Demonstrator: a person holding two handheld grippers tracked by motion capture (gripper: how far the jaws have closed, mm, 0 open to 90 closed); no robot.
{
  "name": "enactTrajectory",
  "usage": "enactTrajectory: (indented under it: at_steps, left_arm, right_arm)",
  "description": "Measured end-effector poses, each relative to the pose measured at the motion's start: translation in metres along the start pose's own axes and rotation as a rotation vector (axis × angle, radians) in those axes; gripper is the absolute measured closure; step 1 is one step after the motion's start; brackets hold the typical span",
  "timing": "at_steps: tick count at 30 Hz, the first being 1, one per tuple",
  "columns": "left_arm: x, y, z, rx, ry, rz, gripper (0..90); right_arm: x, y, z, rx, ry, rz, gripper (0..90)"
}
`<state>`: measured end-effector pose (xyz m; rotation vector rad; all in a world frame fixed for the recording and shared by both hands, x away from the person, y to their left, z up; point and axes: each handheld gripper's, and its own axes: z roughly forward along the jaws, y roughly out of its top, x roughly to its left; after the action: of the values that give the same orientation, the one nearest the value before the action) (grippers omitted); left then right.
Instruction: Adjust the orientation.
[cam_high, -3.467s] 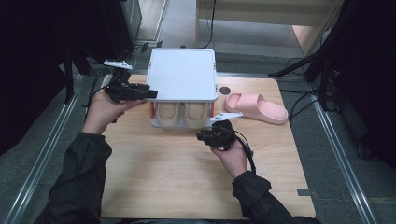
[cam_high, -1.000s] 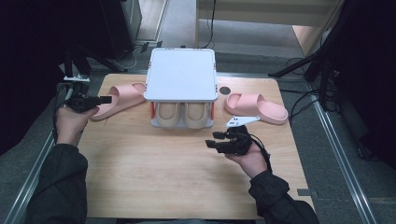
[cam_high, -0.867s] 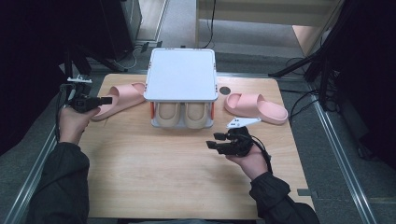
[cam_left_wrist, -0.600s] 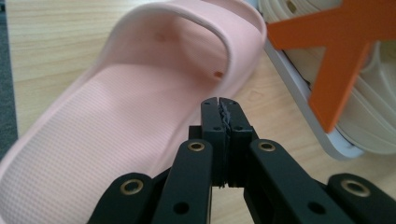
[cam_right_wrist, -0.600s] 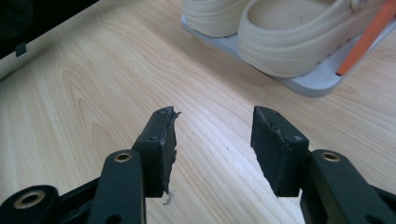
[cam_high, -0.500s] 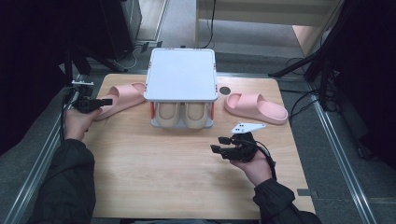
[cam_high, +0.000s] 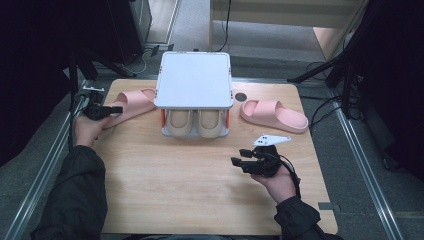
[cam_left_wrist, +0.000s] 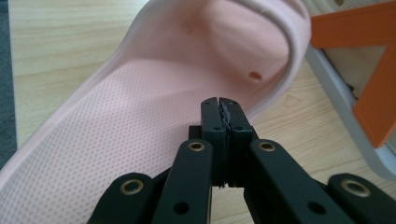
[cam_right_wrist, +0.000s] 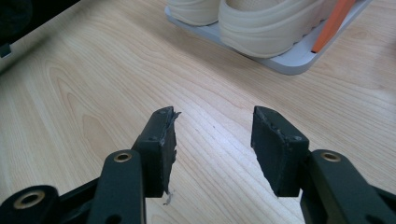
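Two pink slippers lie on the table (cam_high: 200, 190), one at each side of the white shoe rack (cam_high: 194, 80) in the upper centre of the high view. The left pink slipper (cam_high: 131, 101) rests at the upper left, its toe end close to the rack's orange post (cam_left_wrist: 373, 93). The right pink slipper (cam_high: 274, 114) rests at the upper right, well apart from both tongs.

The left tongs (cam_high: 114, 109) are fully closed with nothing between the jaws. In the left gripper view, the tips (cam_left_wrist: 219, 109) sit over the slipper's dotted insole, just short of the strap. Whether they touch the insole cannot be told.

The right tongs (cam_high: 241, 157) stand open and empty above bare wood at the lower right of the high view, aimed at the beige shoes (cam_right_wrist: 261, 23) on the rack's lower tray.

Risks from this position:

- Closed jaws cannot grasp. Advancing them would likely push the slipper across the table or into the rack post.
- Opening the jaws too close to the insole may snag the soft foam or wedge a jaw under the strap.
- A grip on the strap edge alone is likely weak; the slipper could swing and strike the rack when lifted.
- The tray is occupied by the beige pair, so a careless insertion could displace them.
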<state>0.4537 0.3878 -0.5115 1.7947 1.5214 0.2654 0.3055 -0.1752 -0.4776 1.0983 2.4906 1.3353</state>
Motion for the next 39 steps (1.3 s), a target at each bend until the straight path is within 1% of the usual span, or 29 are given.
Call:
enactTrajectory:
  at_steps: [1,3,7,9,11,13,14,16,18,20,23,25,27,33,36,39]
  left_arm:
    - [0.001,0.000,0.001,0.004,-0.002,-0.008,89.5]
    - [0.001,-0.001,0.002,0.006,-0.007,-0.010,89.5]
    - [-0.001,-0.002,0.002,0.003,0.000,-0.015,89.5]
    - [-0.001,-0.002,0.002,0.007,-0.011,-0.025,89.5]
    - [-0.003,-0.002,0.002,0.016,-0.018,-0.018,89.5]
    - [-0.007,-0.003,0.002,0.025,-0.018,-0.001,89.5]
    - [-0.009,-0.003,0.003,0.022,-0.012,-0.004,89.5]
    - [-0.011,-0.004,0.003,0.020,-0.025,-0.008,89.5]
    - [-0.013,-0.006,0.003,0.021,-0.026,-0.005,89.5]
    - [-0.016,-0.007,0.004,0.023,-0.031,-0.004,89.5]
    - [-0.021,-0.007,0.004,0.031,-0.025,0.001,89.5]
    - [-0.025,-0.007,0.005,0.039,-0.029,0.002,89.5]
    - [-0.029,-0.008,0.007,0.041,-0.039,0.012,89.5]
    - [-0.044,-0.009,0.011,0.054,-0.051,0.036,89.5]
    - [-0.050,-0.010,0.012,0.054,-0.054,0.029,89.5]
    - [-0.056,-0.012,0.014,0.054,-0.065,0.025,89.5]
  right_arm:
    - [0.000,0.000,0.000,-0.001,0.000,0.001,50.6]
    - [0.000,0.000,0.000,-0.002,-0.003,0.007,50.6]
    - [-0.001,0.000,0.000,0.002,-0.001,0.004,50.6]
    - [-0.001,0.000,0.001,0.001,-0.001,0.000,50.6]
    - [-0.001,0.001,0.001,0.001,0.000,0.004,50.5]
    - [-0.001,0.000,0.000,0.003,-0.002,0.007,50.5]
    - [-0.002,0.001,0.000,0.001,-0.003,0.006,50.5]
    - [-0.002,0.001,0.000,-0.006,-0.001,0.005,50.5]
    - [-0.002,0.001,-0.001,-0.009,-0.001,0.007,50.5]
    - [-0.002,0.002,-0.001,-0.008,-0.001,0.006,50.6]
    - [-0.001,0.002,0.000,-0.010,0.002,-0.001,50.5]
    - [-0.001,0.002,0.000,-0.011,0.000,0.006,50.4]
    - [-0.001,0.002,0.001,-0.012,0.001,0.010,50.4]
    - [-0.001,0.005,0.004,-0.008,0.015,-0.002,50.6]
    - [-0.001,0.006,0.005,-0.010,0.021,-0.008,50.9]
    - [0.000,0.007,0.005,-0.016,0.019,-0.009,50.8]
